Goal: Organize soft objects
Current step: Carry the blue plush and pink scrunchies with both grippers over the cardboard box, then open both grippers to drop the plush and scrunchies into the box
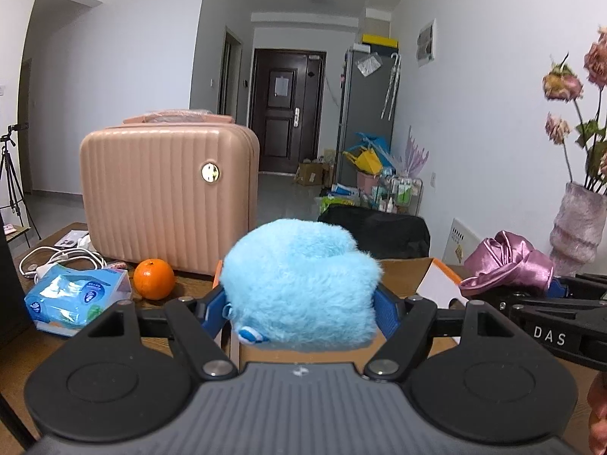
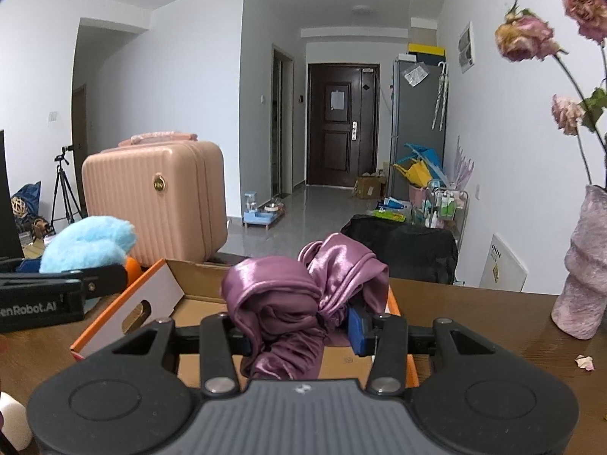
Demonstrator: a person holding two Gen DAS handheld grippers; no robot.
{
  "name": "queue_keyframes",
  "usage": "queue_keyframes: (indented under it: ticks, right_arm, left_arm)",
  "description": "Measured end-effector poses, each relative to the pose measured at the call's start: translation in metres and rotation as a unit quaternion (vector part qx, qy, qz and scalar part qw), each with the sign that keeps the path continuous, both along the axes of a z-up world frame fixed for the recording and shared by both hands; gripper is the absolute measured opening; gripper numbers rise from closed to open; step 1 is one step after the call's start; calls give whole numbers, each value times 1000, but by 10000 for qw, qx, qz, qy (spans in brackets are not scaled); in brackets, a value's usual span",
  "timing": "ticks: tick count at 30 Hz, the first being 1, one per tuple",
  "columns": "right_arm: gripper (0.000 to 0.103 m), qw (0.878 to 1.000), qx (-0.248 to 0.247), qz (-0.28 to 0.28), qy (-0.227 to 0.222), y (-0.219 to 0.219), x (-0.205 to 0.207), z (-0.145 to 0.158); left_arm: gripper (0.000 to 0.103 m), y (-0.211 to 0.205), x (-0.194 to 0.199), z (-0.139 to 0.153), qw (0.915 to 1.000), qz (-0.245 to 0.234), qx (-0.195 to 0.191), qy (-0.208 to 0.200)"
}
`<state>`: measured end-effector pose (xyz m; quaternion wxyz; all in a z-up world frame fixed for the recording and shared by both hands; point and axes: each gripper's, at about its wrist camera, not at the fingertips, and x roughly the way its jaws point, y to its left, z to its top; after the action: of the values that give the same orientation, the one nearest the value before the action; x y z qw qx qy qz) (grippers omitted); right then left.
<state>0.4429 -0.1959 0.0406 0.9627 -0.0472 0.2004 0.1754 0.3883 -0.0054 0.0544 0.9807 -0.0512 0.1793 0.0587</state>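
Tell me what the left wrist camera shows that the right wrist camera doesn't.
Left wrist only: the blue tissue pack, white cable and the whole orange.

Right wrist only: a pet feeder on the floor and a fallen petal.

Both: the pink suitcase, cardboard box, vase, left claw gripping the blue plush, right claw gripping the purple satin cloth.

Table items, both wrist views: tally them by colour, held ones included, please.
Blue: 2, plush toy in the left tongs, tissue pack
Purple: 2, satin cloth in the right tongs, vase
Orange: 2, fruit, cardboard box
Pink: 1, small suitcase
White: 1, cable
Total: 8
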Motion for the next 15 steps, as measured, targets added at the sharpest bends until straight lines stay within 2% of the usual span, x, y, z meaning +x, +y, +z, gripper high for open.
queue_keyframes:
  ticks: [5, 15]
  right_arm:
    - [44, 9999, -45, 37, 156, 7, 15, -13]
    - [44, 9987, 347, -135, 346, 5, 39, -48]
  left_arm:
    - [75, -1, 20, -7, 9998, -2, 84, 188]
    - [75, 8, 55, -29, 9979, 115, 65, 638]
